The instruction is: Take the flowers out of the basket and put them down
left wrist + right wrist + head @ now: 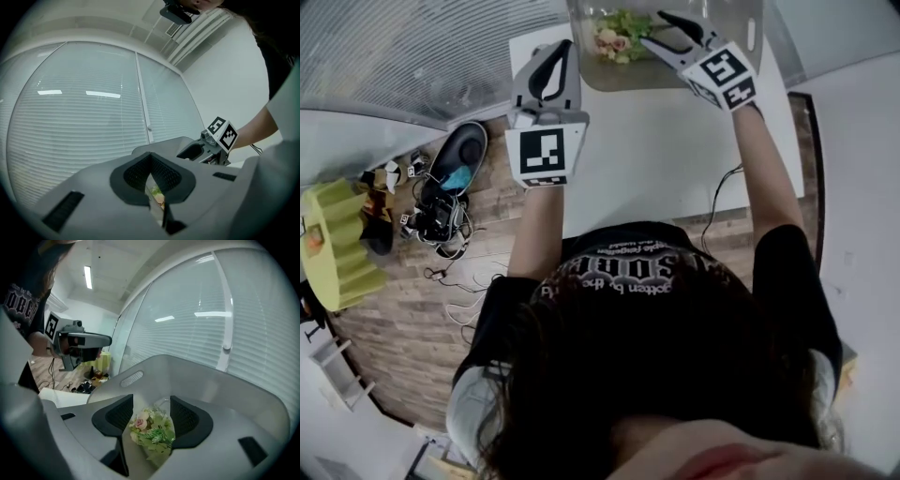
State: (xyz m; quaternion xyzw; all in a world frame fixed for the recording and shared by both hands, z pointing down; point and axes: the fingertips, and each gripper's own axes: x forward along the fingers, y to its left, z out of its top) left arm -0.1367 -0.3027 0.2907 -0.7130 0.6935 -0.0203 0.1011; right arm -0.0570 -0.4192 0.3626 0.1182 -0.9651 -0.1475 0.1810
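A grey plastic basket (712, 52) stands at the far edge of the white table (656, 159). Inside it lies a small bouquet of pink and cream flowers (617, 37) with green leaves. My right gripper (654, 28) reaches into the basket from the right, jaws open. In the right gripper view the flowers (151, 430) lie between the two pads without being pressed. My left gripper (553, 49) is at the basket's left side, shut on the thin basket wall (154, 199). The flowers show faintly through that wall.
The table's left edge drops to a wooden floor with a dark bag, cables and small gear (441, 206). A yellow ribbed object (337, 244) stands further left. Window blinds (84, 122) run behind the basket. A cable (717, 202) hangs off the table's near edge.
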